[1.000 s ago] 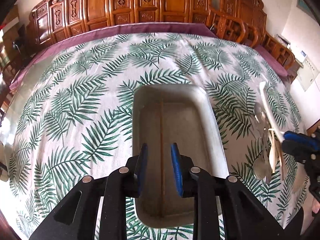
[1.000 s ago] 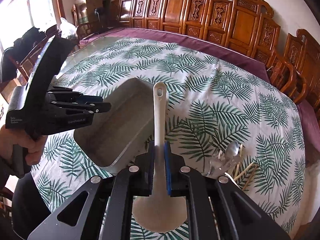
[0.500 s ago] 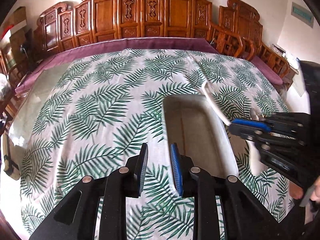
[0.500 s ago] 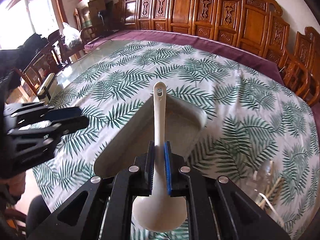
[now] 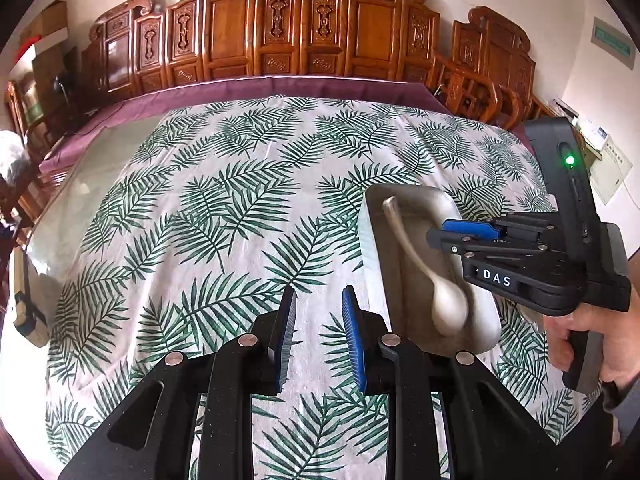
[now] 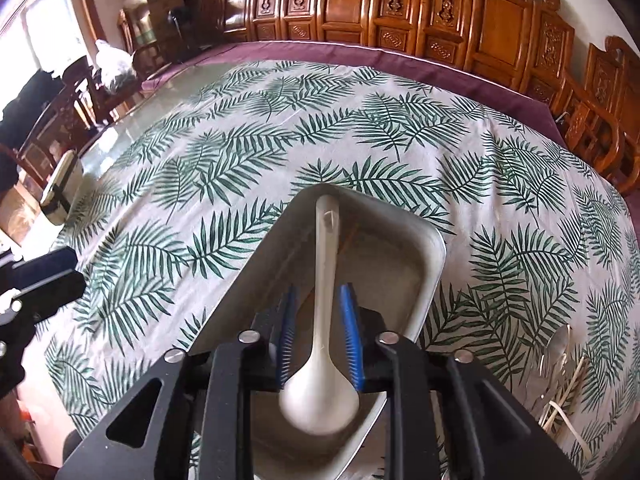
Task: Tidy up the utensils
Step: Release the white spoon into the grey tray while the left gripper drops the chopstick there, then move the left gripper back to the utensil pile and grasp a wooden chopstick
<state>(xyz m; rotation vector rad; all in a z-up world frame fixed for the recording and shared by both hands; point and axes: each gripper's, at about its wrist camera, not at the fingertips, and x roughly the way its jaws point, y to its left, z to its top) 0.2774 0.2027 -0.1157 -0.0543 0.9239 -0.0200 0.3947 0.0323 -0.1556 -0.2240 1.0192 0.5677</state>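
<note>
Since the earlier frames, the right gripper [image 6: 319,334] has carried the white spoon [image 6: 322,344] over the metal tray [image 6: 430,280], and its jaws have just been opening. Now both blue pads [image 6: 350,332] stand clear of the spoon handle, which lies between them without being pressed. The spoon rests in the tray, its bowl close under the gripper and its handle pointing away to the far end.

To the left of that gripper, the left gripper [image 5: 319,334] hovers over the leaf-pattern tablecloth [image 5: 208,216], beside the left rim of the tray. Its jaws stand a little apart with nothing between them.

To the right of the right gripper, well apart from the tray, a small pile of utensils [image 6: 558,376] lies on the cloth: a metal spoon and some pale sticks, too blurred to tell more. A hand [image 5: 588,340] holds the right gripper's grip.
</note>
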